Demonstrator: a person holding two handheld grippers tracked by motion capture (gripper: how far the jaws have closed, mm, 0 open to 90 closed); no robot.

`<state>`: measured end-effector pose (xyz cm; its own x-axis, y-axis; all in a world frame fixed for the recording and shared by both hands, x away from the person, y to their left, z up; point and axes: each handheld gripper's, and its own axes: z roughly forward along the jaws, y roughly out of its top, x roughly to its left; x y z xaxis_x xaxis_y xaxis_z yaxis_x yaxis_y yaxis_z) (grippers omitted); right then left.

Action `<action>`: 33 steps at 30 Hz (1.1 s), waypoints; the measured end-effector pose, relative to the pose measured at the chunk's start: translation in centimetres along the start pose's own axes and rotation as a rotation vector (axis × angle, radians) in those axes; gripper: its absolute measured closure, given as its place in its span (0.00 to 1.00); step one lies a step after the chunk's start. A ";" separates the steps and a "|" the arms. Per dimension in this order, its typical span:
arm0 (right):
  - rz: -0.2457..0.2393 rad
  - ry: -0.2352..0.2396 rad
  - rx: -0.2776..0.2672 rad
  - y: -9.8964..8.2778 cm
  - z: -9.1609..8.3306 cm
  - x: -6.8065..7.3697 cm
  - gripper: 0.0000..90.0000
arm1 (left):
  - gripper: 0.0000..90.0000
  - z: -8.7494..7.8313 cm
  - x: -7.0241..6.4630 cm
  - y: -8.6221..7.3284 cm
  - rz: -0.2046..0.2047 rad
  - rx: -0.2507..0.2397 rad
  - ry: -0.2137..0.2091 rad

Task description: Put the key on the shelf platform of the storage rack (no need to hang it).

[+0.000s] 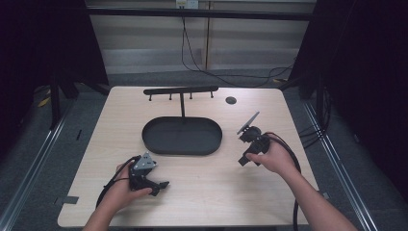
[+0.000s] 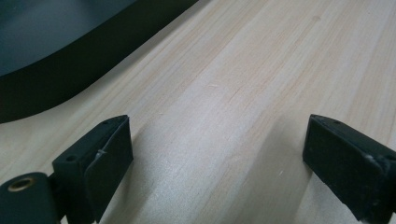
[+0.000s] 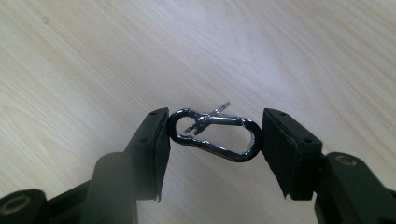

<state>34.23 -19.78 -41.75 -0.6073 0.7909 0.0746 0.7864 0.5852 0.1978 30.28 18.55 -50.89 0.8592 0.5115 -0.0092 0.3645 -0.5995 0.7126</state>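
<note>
The right tongs [image 3: 215,135] are clenched on a small black carabiner [image 3: 212,135], one pad pressing each rounded end so that the clip lies crosswise between the jaws, its thin wire gate [image 3: 215,112] sticking out on the upper side. Under it there is bare pale wood, so the carabiner hangs above the tabletop [image 1: 207,187] rather than lying on it. In the high view these right tongs [image 1: 243,161] sit to the right of the black oval tray [image 1: 159,142], near its right end (the grey plate on the gripper tilts up toward the far edge).

The left tongs [image 2: 217,154] are released, jaws standing wide apart with only wood grain between them. They rest in front of the tray, off its near-left rim [image 2: 70,79], which crosses the upper left corner of the left gripper view. In the high view the left tongs [image 1: 161,186] are low on the tabletop.

Behind the tray stands a black hook rack [image 1: 180,90] on a thin post.
</note>
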 end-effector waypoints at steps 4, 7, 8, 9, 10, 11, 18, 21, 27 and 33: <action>-0.008 -0.005 0.005 0.6 -0.2 0.3 0.49 | 0.09 0.0 -0.1 0.0 -0.007 0.001 -0.007; -0.017 -0.007 -0.002 1.2 -0.5 0.4 0.49 | 0.09 0.1 -0.1 0.0 -0.008 -0.003 -0.012; -0.017 -0.007 -0.002 1.2 -0.5 0.4 0.49 | 0.09 0.1 -0.1 0.0 -0.008 -0.003 -0.012; -0.022 -0.009 -0.002 1.3 -0.6 0.5 0.49 | 0.09 0.1 -0.1 0.0 -0.011 -0.003 -0.014; -0.025 -0.011 -0.006 1.6 -0.8 0.7 0.49 | 0.09 0.1 -0.1 0.0 -0.016 -0.007 -0.011; -0.025 -0.011 -0.006 1.6 -0.8 0.7 0.49 | 0.09 0.1 -0.1 0.0 -0.017 -0.007 -0.012; -0.053 -0.012 -0.021 3.1 -1.4 1.4 0.49 | 0.09 0.1 -0.1 0.0 -0.013 -0.005 -0.012; -0.053 -0.010 -0.022 3.4 -1.5 1.6 0.49 | 0.09 0.1 -0.1 0.0 -0.017 -0.008 -0.012; -0.066 -0.015 -0.023 4.5 -2.0 2.0 0.49 | 0.08 0.1 -0.2 0.0 -0.015 -0.007 -0.011; -0.075 -0.017 -0.022 5.3 -1.8 2.5 0.49 | 0.07 0.1 -0.2 0.0 -0.012 -0.009 -0.009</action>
<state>36.73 -15.00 -38.79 -0.6622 0.7481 0.0425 0.7360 0.6388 0.2240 30.14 18.35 -50.99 0.8578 0.5135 -0.0240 0.3718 -0.5876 0.7187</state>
